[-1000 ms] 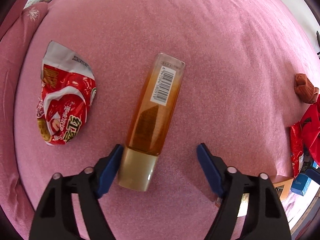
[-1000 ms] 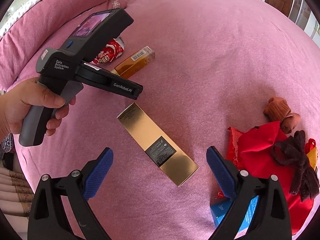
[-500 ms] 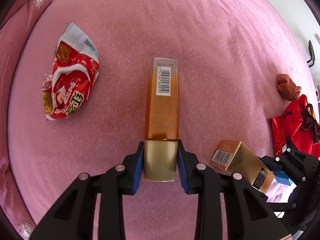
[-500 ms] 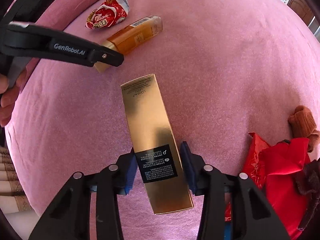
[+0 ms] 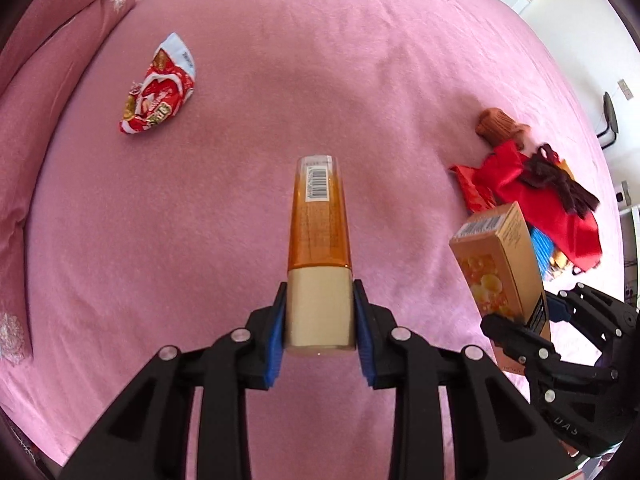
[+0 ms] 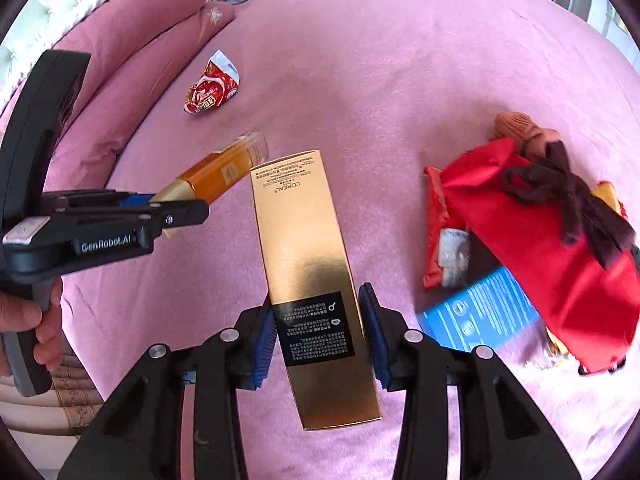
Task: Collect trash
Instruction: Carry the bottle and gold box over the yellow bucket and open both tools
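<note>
Blue-padded fingers [image 5: 277,336] of the left gripper [image 5: 320,334] clamp the cap of an amber bottle [image 5: 320,220], lifted clear of the pink bedspread [image 5: 360,60]. Beside it, the right gripper [image 6: 318,336] pinches a gold carton [image 6: 308,248] near its lower end. 1 crumpled red wrapper [image 5: 158,94] lies on the bedspread.

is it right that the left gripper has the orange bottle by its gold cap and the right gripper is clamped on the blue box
Not quite. The left gripper does hold the orange bottle by its gold cap, but the right gripper is clamped on the gold carton. The right wrist view shows the blue box lying on the pink bedspread.
</note>
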Tool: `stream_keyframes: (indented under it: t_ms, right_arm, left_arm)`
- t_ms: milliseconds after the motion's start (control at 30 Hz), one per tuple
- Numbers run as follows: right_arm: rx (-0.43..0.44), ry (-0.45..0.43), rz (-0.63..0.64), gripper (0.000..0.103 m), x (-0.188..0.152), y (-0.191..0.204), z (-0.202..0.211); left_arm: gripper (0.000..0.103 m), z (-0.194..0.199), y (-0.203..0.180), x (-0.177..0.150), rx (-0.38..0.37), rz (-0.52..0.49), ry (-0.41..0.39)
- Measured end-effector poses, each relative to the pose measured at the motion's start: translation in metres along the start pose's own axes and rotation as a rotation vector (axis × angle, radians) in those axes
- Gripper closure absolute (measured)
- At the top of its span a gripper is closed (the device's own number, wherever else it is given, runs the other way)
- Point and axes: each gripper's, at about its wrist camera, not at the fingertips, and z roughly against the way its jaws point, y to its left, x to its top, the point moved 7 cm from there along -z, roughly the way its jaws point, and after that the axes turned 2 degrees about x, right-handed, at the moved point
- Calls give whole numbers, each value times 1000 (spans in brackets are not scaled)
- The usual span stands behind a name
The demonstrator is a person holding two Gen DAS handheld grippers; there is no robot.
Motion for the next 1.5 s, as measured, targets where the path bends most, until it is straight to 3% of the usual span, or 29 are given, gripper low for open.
stream_keyframes:
  t_ms: [200,400,800,1000,1300,1500]
  right_arm:
    - [-43,-91,-133,65,-38,-34,50]
    - [-101,-173,-325,65,-113,-97,117]
    - [-288,-256,-752,65,-344,-246,238]
    - [-355,-281,-966,65,-459,-289,275]
    - [-375,-245,-1240,65,-615,-297,273]
    - [-317,-229,-1372,64,-674,-288,249]
  left_arm:
    - [73,29,-85,-36,-60,-134,6]
    - [73,40,-196,-76,-130,-283,26]
    - [73,45,-455,-217,-282,-663,135]
    - [73,33,-557,-297,-326,-872,200]
    - [73,-6,-623,-417,-326,-1134,330]
    - [73,-34,-635,-474,-312,-1232,414]
